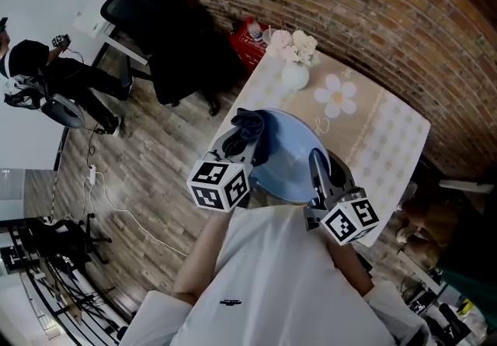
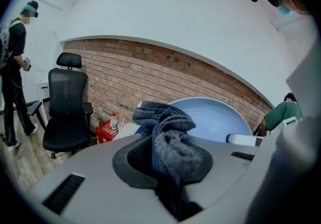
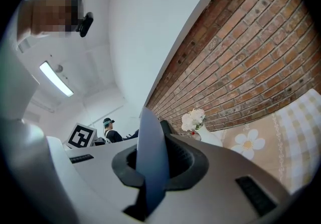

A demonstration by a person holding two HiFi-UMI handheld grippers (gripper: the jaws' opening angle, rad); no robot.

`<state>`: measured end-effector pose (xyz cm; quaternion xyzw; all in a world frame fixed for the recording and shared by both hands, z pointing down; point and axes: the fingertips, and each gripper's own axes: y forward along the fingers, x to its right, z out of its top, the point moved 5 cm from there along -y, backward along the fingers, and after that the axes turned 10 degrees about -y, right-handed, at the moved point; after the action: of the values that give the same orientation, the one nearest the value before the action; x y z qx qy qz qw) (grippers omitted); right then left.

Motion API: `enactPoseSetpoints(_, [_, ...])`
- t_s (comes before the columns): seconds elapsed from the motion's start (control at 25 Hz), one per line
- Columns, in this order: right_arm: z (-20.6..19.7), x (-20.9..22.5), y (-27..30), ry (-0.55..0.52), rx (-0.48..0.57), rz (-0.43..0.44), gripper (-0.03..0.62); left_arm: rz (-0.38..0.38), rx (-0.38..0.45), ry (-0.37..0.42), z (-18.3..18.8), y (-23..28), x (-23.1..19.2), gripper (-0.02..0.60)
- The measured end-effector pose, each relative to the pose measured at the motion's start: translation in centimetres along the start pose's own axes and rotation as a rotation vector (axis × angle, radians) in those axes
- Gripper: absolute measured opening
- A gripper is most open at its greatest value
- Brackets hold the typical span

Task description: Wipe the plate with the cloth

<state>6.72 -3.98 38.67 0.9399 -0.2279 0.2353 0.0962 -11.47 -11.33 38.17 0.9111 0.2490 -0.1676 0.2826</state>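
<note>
A light blue plate (image 1: pixel 287 162) is held up over the table, tilted toward me. My right gripper (image 1: pixel 320 174) is shut on its right rim; in the right gripper view the plate (image 3: pixel 152 162) stands edge-on between the jaws of the right gripper (image 3: pixel 155 170). My left gripper (image 1: pixel 239 149) is shut on a dark grey cloth (image 1: pixel 250 131), bunched against the plate's left side. In the left gripper view the cloth (image 2: pixel 168 137) sticks up from the left gripper (image 2: pixel 170 180), with the plate (image 2: pixel 220 117) right behind it.
The table (image 1: pixel 388 135) below has a beige checked cover with a daisy print. A white vase of flowers (image 1: pixel 295 57) stands at its far end, beside a red box (image 1: pixel 250 38) and a black office chair (image 1: pixel 167 26). A person (image 1: pixel 46 81) stands far left.
</note>
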Motion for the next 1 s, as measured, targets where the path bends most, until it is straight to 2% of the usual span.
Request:
enactPoseSetpoints(0.52, [0.8,0.5,-0.2,0.014,0.032,0.012,0.058,0.08,-0.014,0.002,-2.0,-0.9,-1.7,0.061])
enactPoseSetpoints(1.0, [1.8,0.3,0.2,0.019,0.041,0.009,0.058,0.094,-0.027,-0.017,-3.4,-1.7,-1.8,0.061])
